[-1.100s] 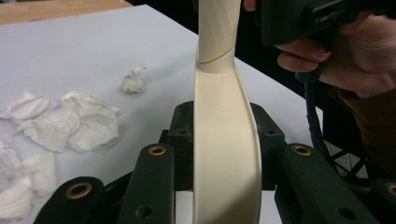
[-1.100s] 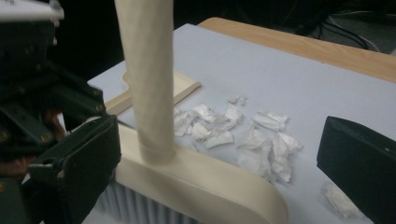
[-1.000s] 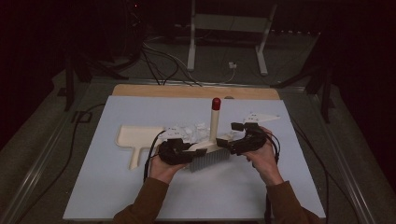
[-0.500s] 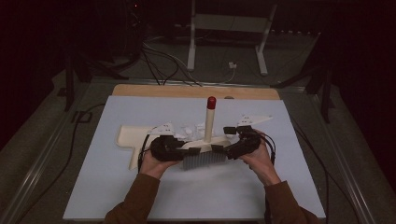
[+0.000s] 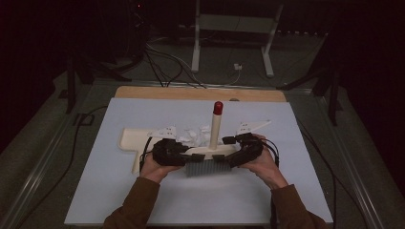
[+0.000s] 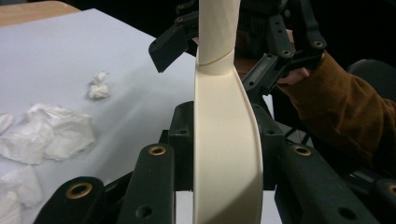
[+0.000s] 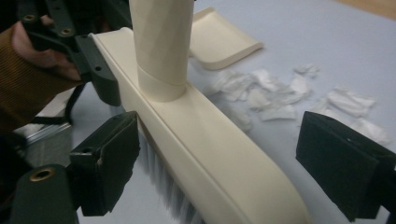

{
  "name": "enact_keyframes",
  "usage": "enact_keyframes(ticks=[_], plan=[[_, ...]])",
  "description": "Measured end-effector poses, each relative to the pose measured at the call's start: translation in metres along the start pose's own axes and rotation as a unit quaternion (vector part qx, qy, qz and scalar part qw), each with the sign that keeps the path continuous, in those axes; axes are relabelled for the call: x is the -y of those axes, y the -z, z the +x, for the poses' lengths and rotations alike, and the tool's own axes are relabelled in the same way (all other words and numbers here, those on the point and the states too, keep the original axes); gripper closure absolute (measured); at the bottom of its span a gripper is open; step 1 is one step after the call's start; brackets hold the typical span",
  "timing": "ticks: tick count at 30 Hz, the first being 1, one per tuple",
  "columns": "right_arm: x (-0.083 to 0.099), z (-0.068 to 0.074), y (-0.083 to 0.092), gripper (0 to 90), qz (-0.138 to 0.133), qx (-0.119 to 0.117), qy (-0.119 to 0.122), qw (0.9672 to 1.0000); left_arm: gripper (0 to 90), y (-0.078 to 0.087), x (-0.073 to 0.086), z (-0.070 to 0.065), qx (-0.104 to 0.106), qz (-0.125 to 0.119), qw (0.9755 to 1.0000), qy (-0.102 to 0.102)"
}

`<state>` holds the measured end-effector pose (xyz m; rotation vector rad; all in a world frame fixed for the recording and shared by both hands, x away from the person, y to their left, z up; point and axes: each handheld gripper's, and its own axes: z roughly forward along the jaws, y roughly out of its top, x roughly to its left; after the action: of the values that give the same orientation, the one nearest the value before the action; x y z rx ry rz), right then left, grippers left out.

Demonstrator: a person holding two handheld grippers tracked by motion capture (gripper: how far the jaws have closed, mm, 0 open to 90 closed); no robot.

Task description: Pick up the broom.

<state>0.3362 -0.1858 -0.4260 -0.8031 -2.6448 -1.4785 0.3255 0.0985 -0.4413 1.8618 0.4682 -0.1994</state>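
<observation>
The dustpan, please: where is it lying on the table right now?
In the high view the dustpan lies flat on the pale blue mat, left of centre, just beyond the left hand-held gripper and beside the paper scraps.

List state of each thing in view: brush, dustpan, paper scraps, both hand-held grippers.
Brush: upright on its bristles, handle pointing up.
Dustpan: flat on the sheet, empty, left of the brush.
Paper scraps: loose on the sheet behind the brush, not swept.
Left hand-held gripper: shut on the brush head.
Right hand-held gripper: open around the brush head's other end, jaws just closing.
</observation>
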Motion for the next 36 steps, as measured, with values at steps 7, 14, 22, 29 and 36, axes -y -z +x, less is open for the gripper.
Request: enact_keyframes(ticks=[7,14,22,29,36], plan=[[0.001,-0.001,0.002,33.5,0.004,-0.048,0.006,0.9988,69.3,-0.001,0.001,0.003,0.016,0.003,0.9999,0.002],[0.002,-0.003,0.003,44.0,0.019,-0.079,0.011,0.9966,69.3,-0.003,0.002,0.006,0.031,0.012,0.9994,0.002],[0.006,-0.004,0.002,51.9,0.041,-0.11,0.014,0.9929,68.7,-0.003,0.004,0.01,0.052,0.014,0.9985,0.005],[0.008,-0.003,-0.002,66.0,0.046,-0.148,0.016,0.9877,57.0,0.002,0.003,0.011,0.024,0.007,0.9996,0.011],[0.008,-0.001,-0.005,68.1,0.041,-0.14,-0.011,0.9893,44.2,0.001,0.001,0.007,-0.034,0.0,0.9994,0.006]])
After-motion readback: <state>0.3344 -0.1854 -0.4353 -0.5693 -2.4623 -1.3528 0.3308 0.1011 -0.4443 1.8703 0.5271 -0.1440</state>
